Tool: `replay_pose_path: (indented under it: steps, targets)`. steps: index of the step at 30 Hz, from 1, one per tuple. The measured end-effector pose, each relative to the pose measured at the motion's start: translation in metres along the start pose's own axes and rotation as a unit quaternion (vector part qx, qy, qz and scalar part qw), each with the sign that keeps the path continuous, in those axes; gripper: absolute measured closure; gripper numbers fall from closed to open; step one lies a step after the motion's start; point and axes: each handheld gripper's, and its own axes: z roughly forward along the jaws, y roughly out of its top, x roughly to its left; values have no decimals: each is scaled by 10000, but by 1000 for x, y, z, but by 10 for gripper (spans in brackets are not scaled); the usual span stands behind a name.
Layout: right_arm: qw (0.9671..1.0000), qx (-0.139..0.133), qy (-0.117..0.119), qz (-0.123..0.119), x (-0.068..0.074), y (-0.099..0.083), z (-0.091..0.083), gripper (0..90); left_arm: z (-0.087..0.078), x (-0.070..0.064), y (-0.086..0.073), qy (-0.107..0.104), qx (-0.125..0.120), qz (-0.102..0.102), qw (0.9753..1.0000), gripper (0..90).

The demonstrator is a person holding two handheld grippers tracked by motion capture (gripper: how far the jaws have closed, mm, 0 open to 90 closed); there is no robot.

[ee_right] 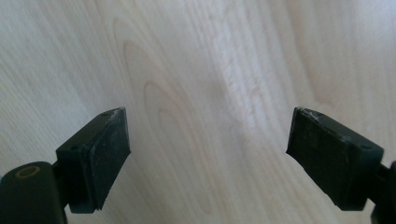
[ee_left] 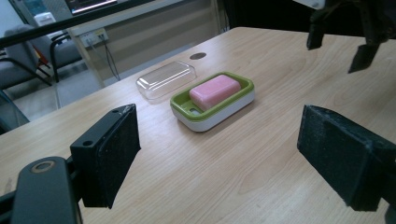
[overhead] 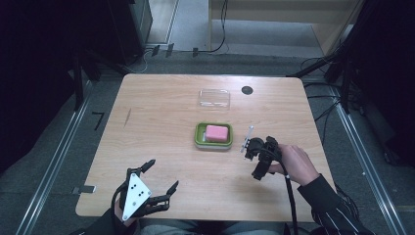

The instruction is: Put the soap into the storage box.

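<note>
While your left gripper (overhead: 162, 175) and right gripper (ee_right: 208, 149) both gape empty, you seem set to fit the clear lid (overhead: 214, 98) over the soap (overhead: 217, 132) in its dish (overhead: 199, 138)

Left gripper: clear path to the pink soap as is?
Probably yes. Left gripper is open, soap sits uncovered in the green dish, clear lid lies behind, bare table between.

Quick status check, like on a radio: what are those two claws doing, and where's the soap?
Left claw open, empty, near table edge. Right claw open, empty, beside soap dish. Pink soap in dish; clear lid off, lying behind it. Nothing in the way.
</note>
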Motion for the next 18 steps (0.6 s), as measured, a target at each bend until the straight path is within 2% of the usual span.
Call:
replay_pose_path:
  steps: [8,18]
  targets:
    - [9996,-31,68,262,16,-31,18,140,1,-1,1,-22,-3,32,10000,136]
    - [9991,82,146,390,29,-50,26,141,3,-1,1,-35,18,69,10000,136]
